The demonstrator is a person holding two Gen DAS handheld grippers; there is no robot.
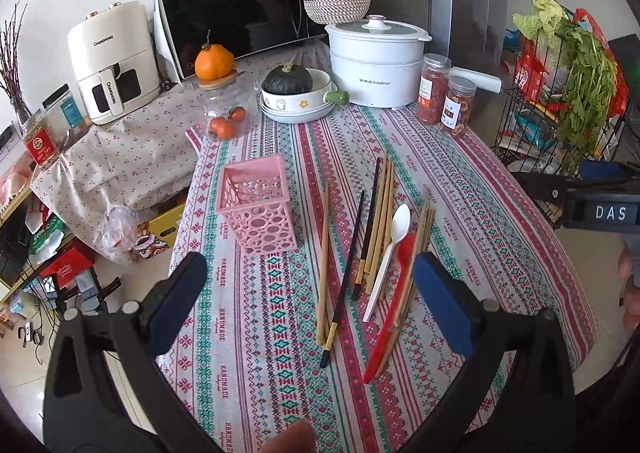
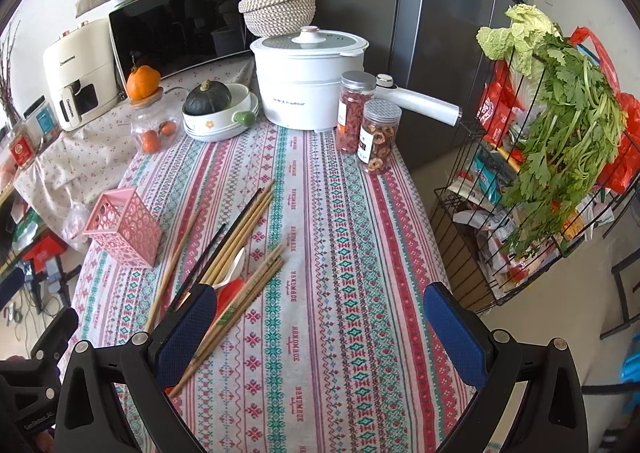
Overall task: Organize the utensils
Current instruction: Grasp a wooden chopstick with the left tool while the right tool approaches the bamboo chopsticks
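A pink perforated utensil holder stands empty on the patterned tablecloth. To its right lie several wooden chopsticks, black chopsticks, a white plastic spoon and a red spoon. My left gripper is open above the near ends of the utensils. My right gripper is open over the cloth, its left finger beside a bundle of chopsticks.
At the table's back stand a white steamer pot, two snack jars, a bowl with a dark squash, a glass jar with oranges, a microwave and an air fryer. A wire rack with greens stands right of the table.
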